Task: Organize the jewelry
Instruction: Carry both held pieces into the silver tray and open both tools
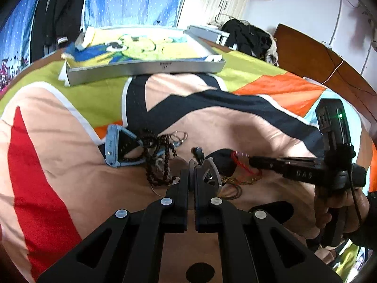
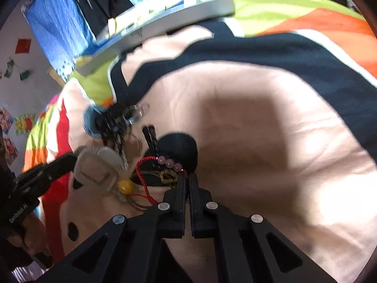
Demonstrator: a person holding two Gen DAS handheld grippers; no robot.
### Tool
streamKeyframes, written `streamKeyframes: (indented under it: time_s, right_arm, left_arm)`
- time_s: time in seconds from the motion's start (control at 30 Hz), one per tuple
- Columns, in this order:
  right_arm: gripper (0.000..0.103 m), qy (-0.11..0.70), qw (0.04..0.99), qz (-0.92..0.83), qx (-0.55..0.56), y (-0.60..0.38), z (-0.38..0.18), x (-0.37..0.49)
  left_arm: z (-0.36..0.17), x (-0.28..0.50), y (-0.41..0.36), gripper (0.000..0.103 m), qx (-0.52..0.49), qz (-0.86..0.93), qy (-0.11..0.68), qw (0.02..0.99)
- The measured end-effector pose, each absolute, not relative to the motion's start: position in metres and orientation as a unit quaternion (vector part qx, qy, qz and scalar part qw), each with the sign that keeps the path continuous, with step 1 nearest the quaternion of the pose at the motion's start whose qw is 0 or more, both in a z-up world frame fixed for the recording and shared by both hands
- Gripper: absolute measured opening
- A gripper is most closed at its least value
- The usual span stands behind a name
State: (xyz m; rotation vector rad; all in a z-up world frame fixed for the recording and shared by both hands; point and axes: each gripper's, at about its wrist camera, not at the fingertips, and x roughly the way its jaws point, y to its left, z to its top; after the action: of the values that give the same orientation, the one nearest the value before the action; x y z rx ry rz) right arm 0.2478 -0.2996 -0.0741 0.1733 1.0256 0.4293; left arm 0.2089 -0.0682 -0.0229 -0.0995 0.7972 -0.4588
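A pile of jewelry lies on the bedspread: a dark bead necklace (image 1: 155, 160), silver rings (image 1: 179, 136), a blue clip (image 1: 115, 148) and a gold chain (image 1: 235, 179). My right gripper (image 2: 188, 176) is shut on a red cord bracelet (image 2: 143, 176) with pink beads (image 2: 169, 162); it also shows in the left wrist view (image 1: 240, 162). My left gripper (image 1: 194, 167) is shut, its tips over the pile beside a grey clip (image 1: 212, 174). A yellow bead (image 2: 125, 186) lies by the left gripper (image 2: 99, 169). A shallow grey tray (image 1: 146, 67) sits at the far side of the bed.
The colourful bedspread (image 1: 235, 129) covers the whole bed. A wooden headboard (image 1: 313, 54) stands at the right with dark clothes (image 1: 249, 37) near it. Blue curtains (image 1: 132, 0) hang behind the tray. A black hair clip (image 2: 150, 139) lies near the bracelet.
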Motion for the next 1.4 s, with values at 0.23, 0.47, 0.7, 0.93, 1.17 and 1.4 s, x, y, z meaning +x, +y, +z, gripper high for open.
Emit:
streamKeyframes:
  time_s: [0.23,0.47,0.7,0.93,1.17,1.4]
  right_arm:
    - [0.003,0.425,0.874,0.219,0.089,-0.288,-0.030,0.247]
    - [0.003,0.383,0.888,0.242,0.079,-0.267,0.014,0.280]
    - [0.003,0.338,0.901,0.248,0.112,-0.243,0.046,0.358]
    - [0.003,0.332,0.898,0.242,0.157,-0.208,0.025,0.428]
    - [0.003,0.342,0.909,0.212,0.108,-0.170,-0.008,0.450]
    - [0.006,0.345,0.913,0.211,0.046,-0.142,-0.026,0.443]
  left_arm:
    - [0.018,0.213,-0.063,0.002,-0.049,-0.223,0.349,0.909]
    - [0.064,0.258,-0.047,0.002,-0.056,-0.160,0.308,0.936]
    - [0.085,0.329,-0.016,0.002,-0.085,-0.078,0.286,0.951]
    - [0.066,0.387,0.016,0.002,-0.100,-0.030,0.305,0.947]
    - [0.037,0.409,0.040,0.002,-0.110,-0.018,0.336,0.935]
    - [0.023,0.407,0.054,0.002,-0.118,-0.025,0.352,0.928]
